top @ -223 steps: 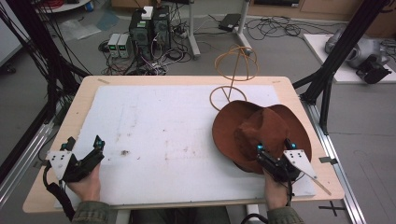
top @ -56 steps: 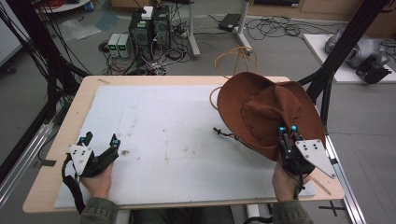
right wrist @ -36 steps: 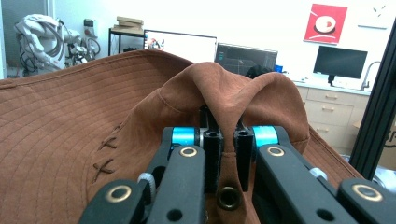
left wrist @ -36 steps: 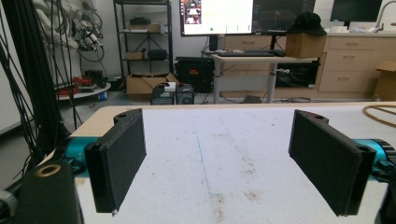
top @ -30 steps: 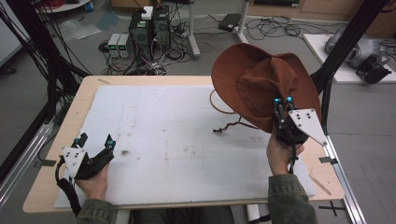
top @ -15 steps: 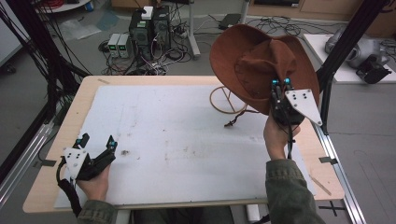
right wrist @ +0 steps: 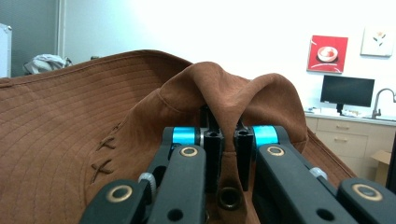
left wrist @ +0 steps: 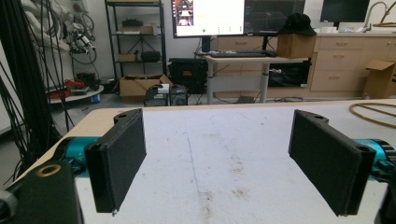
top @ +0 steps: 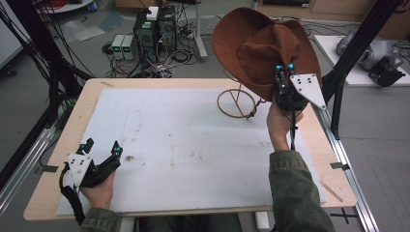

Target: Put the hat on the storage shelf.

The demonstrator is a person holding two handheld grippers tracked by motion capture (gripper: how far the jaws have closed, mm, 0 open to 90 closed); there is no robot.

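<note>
Brown suede-like hat (top: pixel 261 46), wide-brimmed, with a deeply creased crown and two small stitched crosses on the side of the crown in the right gripper view. Fine concentric ridges across the brim. Held up in the air above the far right part of the wooden table (top: pixel 87 104), tilted, crown towards the camera of the high view. Pinched at a fold of the crown by the right gripper (top: pixel 284 72), jaws nearly together with only the thin fold of fabric between the pads. Seen close in the right gripper view, with the fold rising between the two black fingers (right wrist: pixel 213 154). Below the hat, on the table, a thin wire hat stand (top: pixel 237 102) with a round ring base, partly hidden behind the brim. Left gripper (top: pixel 102 147) low over the near left corner of the table, on the white mat (top: pixel 193 145), well apart from the hat, jaws spread wide with nothing between the pads.
</note>
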